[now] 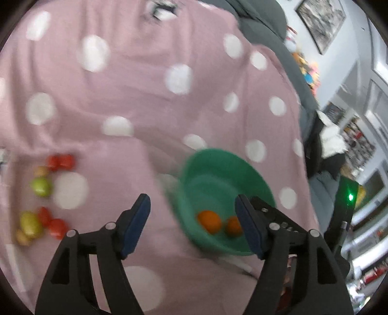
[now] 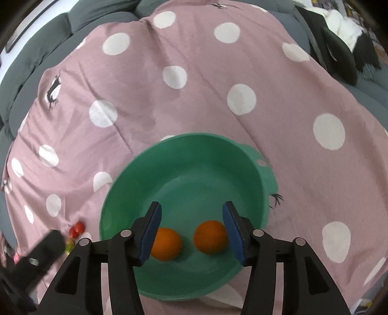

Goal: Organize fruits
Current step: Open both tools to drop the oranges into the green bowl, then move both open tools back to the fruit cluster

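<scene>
A green bowl sits on a pink polka-dot cloth and holds two oranges. My right gripper is open and empty, just above the bowl over the oranges. In the left wrist view the bowl with the two oranges is at lower right. My left gripper is open and empty above the cloth, beside the bowl's left rim. Loose fruits lie at the left: red ones, a green one, a yellow-green one and more red ones.
The cloth covers a grey sofa. Black and white cushions lie at the far right. Shelves and framed pictures line the room on the right. The left gripper's body shows at the lower left of the right wrist view.
</scene>
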`<state>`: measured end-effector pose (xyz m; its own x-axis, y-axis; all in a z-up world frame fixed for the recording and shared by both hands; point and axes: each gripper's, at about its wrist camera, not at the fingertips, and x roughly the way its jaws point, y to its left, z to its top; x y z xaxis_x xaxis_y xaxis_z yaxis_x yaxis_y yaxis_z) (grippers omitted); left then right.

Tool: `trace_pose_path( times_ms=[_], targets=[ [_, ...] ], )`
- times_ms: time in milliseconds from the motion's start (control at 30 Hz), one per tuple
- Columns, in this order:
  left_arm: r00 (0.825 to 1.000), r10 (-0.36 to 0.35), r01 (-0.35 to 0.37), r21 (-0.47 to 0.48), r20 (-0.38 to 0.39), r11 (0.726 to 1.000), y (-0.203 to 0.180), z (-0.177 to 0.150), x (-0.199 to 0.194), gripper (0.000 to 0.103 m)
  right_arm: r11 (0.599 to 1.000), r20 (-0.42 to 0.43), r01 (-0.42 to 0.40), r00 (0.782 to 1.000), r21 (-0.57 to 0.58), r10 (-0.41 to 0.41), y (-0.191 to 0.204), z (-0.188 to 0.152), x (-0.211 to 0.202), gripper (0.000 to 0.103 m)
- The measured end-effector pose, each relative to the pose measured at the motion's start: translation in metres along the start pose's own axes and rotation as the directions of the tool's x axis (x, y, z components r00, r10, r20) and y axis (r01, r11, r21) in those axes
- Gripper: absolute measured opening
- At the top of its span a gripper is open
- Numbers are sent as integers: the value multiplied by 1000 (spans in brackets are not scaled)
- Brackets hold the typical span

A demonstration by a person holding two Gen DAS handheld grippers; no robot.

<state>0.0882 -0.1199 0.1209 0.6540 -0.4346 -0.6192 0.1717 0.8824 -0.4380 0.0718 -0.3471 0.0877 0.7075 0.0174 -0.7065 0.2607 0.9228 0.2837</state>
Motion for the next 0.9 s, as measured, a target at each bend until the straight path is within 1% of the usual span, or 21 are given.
trace_pose_path(
  times_ms=[33,67,167,233,400,500,533,633,700,767,833,900],
  targets=[
    [999,38,-38,-7,24,999,10,1,-12,73,1000,1,-1,1000,-11,1,3,0,0,53],
    [997,60,-59,-20,41,998,18,1,-20,73,1000,1,-4,1000,-23,5,6,-1,1,53],
    [984,160,-151,-113,78,982,52,-1,-45,75,998,0,-4,1000,-66,4,18,-2,2,53],
    [968,235,-217,-178,89,960,78,-6,-63,75,995,6,-5,1000,-96,5,28,-4,0,53],
    [938,336,-304,-269,81,914,126,-19,-86,76,982,2,-51,999,-183,52,58,-11,1,53],
    [928,362,-316,-339,82,886,152,-22,-95,76,969,-19,-88,996,-233,86,81,-20,4,53],
    [926,371,-319,-370,77,873,160,-24,-98,76,964,-27,-101,995,-247,98,87,-21,4,53],
    [915,401,-345,-411,55,844,174,-27,-98,76,939,-59,-159,987,-305,148,112,-32,4,53],
    [910,414,-359,-425,39,831,180,-29,-97,75,921,-89,-199,980,-336,179,127,-39,6,53],
    [910,412,-359,-435,31,826,183,-31,-97,75,896,-135,-257,965,-361,223,143,-48,10,53],
    [913,406,-351,-434,38,830,184,-33,-96,74,870,-194,-317,946,-378,261,159,-58,16,53],
    [912,409,-357,-429,34,830,185,-33,-94,74,845,-252,-359,927,-395,276,173,-68,23,53]
  ],
)
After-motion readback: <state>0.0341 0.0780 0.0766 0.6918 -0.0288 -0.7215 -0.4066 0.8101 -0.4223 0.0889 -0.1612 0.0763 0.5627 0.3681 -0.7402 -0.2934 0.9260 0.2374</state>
